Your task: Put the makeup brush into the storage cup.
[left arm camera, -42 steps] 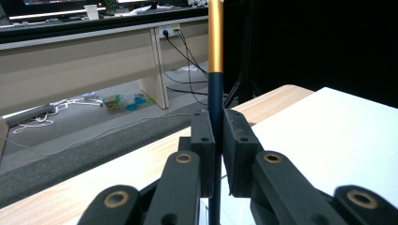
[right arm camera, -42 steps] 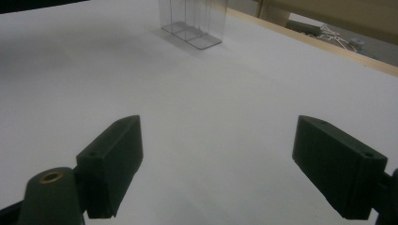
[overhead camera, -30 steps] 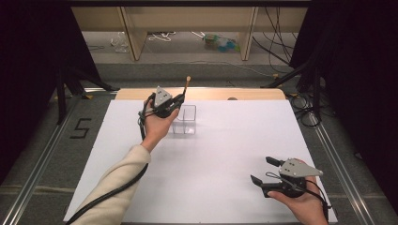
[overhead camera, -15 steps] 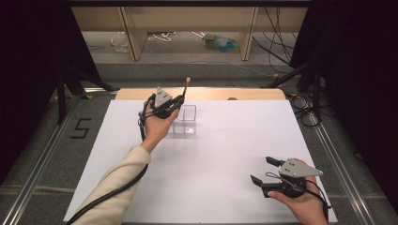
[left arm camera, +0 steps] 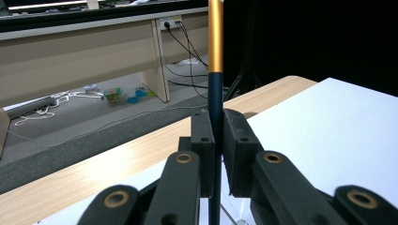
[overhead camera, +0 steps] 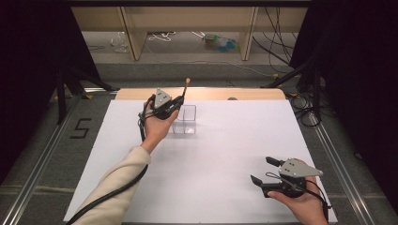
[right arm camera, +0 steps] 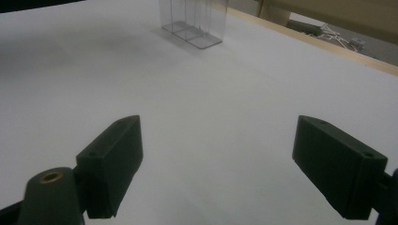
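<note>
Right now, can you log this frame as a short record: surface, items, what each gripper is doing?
surface: white sheet on a wooden table
container: clear plastic box, open at the top, far half of the sheet
held item: slim dark stick with a gold band, roughly upright
left gripper: shut on the stick, beside the box
right gripper: jaws wide apart, nothing between them, near edge of the sheet
</note>
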Motion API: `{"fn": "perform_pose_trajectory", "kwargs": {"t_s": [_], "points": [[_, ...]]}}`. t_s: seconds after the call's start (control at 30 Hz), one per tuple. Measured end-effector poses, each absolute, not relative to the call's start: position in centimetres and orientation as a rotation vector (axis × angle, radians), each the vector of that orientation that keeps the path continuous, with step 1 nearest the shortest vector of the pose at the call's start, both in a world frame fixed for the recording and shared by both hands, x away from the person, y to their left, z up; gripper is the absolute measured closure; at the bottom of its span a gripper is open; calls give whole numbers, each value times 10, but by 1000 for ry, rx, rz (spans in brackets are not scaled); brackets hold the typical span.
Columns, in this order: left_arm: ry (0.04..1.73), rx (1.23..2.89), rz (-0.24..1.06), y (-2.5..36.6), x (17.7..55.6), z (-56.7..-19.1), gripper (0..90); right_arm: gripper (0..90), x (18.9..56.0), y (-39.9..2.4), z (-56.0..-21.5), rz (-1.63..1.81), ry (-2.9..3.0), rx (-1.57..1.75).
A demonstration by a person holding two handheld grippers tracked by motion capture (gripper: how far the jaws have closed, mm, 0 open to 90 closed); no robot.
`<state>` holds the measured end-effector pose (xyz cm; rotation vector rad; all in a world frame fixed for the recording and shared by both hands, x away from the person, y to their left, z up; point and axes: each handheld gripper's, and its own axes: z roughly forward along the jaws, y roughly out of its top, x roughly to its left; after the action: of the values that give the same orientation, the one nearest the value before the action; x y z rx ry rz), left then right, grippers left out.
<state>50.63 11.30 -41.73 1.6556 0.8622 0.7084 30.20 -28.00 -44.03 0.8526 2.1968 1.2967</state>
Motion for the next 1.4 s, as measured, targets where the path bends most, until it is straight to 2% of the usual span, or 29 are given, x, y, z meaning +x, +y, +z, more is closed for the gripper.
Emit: {"fn": "perform_pose_trajectory", "kwargs": {"t_s": [1.4], "points": [[893, 1677, 713, 114, 507, -426, 834, 175, 302, -280, -440, 1298, 2198, 853]]}}
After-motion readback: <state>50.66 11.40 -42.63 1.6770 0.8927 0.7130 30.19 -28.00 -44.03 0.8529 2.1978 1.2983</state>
